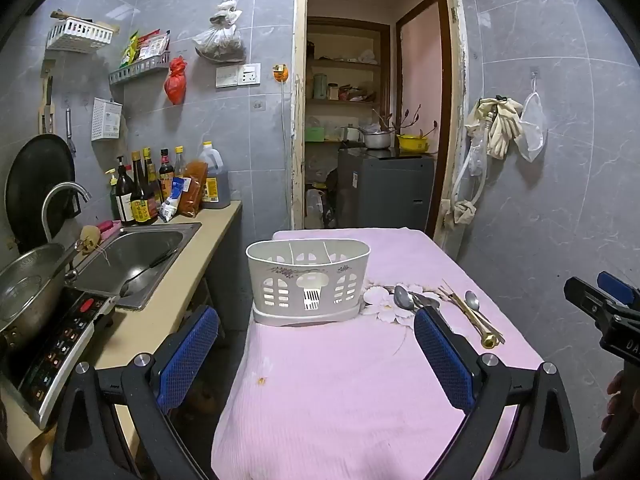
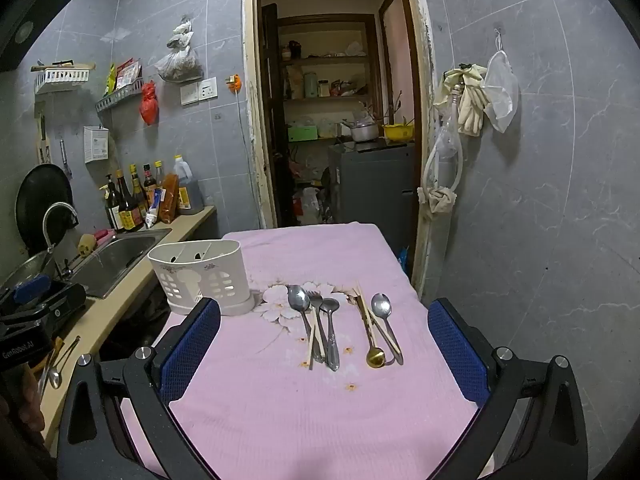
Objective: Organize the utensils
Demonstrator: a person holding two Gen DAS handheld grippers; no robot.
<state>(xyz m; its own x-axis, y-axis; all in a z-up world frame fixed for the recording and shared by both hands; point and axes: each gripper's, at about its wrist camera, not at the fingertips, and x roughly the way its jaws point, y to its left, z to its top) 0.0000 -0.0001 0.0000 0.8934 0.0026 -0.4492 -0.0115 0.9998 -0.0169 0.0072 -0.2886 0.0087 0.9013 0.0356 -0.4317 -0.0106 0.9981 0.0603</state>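
Two grippers [image 1: 316,344] [image 2: 324,344]; perhaps "GenRobot.AI" label [image 2: 18,350].

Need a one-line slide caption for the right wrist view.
Open right gripper hovers over spoons, a fork and chopsticks on the pink cloth beside the white utensil holder.

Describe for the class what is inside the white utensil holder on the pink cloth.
The white utensil holder shows thin dividers splitting it into compartments, and no utensil sticks up above its rim. Its front wall hides the compartment floors, so the very bottom cannot be seen. The spoons lie outside it, on the pink cloth.
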